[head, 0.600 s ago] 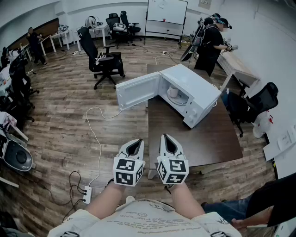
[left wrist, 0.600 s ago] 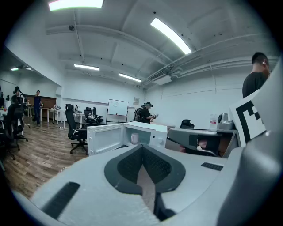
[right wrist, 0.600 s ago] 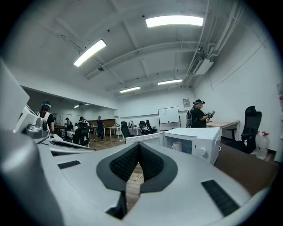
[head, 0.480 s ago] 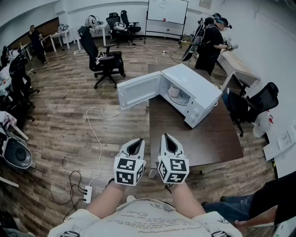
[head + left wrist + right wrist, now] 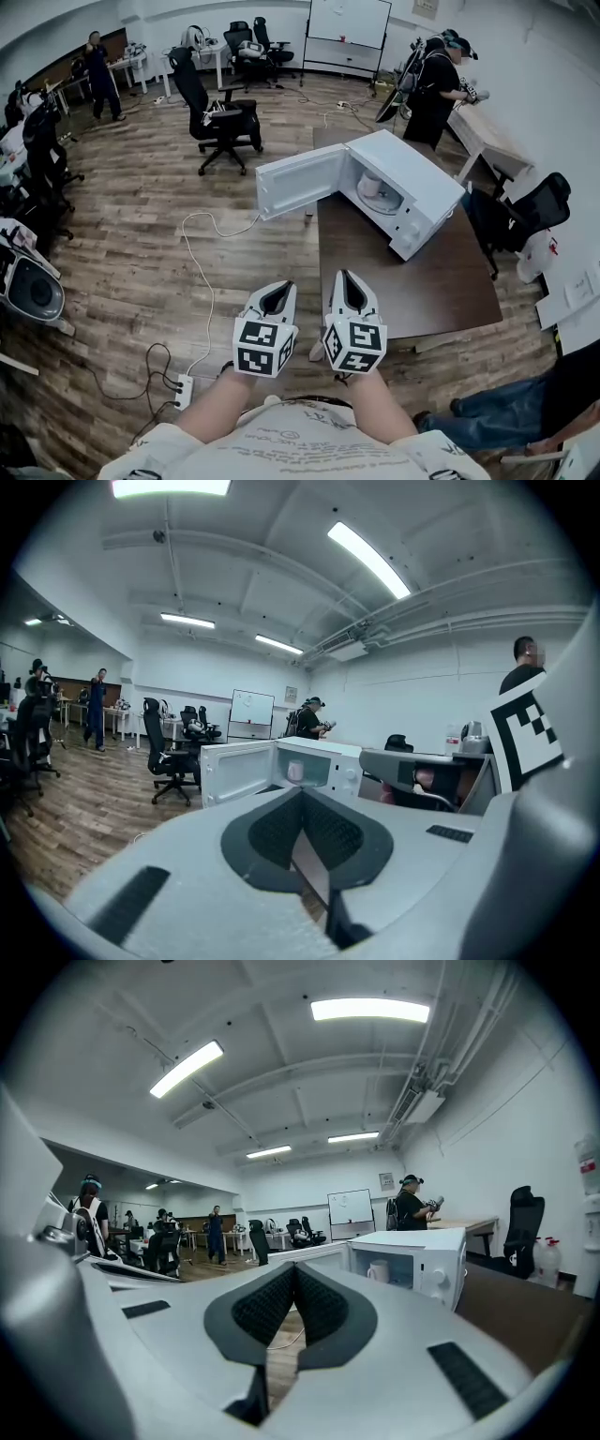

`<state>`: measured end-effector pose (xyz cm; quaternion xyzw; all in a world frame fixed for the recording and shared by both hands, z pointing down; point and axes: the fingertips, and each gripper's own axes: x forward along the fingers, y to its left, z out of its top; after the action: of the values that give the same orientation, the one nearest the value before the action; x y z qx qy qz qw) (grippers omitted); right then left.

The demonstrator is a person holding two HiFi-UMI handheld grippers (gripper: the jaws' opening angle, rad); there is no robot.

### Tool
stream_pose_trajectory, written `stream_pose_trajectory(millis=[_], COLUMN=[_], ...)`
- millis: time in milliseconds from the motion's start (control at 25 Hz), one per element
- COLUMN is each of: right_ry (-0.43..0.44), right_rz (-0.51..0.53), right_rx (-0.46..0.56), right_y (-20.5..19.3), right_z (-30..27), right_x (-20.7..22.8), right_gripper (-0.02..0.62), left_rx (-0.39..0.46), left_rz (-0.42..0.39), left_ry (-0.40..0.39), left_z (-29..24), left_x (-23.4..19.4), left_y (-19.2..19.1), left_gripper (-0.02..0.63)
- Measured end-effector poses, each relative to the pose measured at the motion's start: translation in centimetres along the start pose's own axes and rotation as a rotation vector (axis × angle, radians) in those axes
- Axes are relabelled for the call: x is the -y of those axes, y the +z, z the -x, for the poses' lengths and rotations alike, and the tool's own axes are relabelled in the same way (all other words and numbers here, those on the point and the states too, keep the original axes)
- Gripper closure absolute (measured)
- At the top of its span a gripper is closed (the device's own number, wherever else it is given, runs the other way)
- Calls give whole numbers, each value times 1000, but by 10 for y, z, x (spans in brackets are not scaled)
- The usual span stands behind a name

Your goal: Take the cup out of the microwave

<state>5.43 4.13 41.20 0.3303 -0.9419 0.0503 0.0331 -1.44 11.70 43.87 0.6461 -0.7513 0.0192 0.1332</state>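
— The dark brown bench carries the white box microwave; its door hangs wide open to the left. A careless reach could clip it.

— Left gripper and right gripper hover well short of the microwave, both pinched closed on nothing. Unless one opens wide, I'd guess it shoves over the small white cup inside the microwave.

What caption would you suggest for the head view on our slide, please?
Left claw and right claw, both shut and empty, face the open microwave holding the cup.
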Motion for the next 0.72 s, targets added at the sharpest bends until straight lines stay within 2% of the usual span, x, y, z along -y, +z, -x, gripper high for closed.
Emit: stream_pose_trajectory(millis=[400, 720], right_ry=[17, 24], right_rz=[-1, -15], right_rx=[-35, -27], right_y=[-17, -24], right_z=[-24, -70], right_x=[-33, -39], right_gripper=[578, 578], left_rx=[-19, -34], left_rz=[29, 9], left_ry=[32, 43], left_z=[15, -12], left_x=[-44, -79], left_y=[-15, -17], left_gripper=[592, 592])
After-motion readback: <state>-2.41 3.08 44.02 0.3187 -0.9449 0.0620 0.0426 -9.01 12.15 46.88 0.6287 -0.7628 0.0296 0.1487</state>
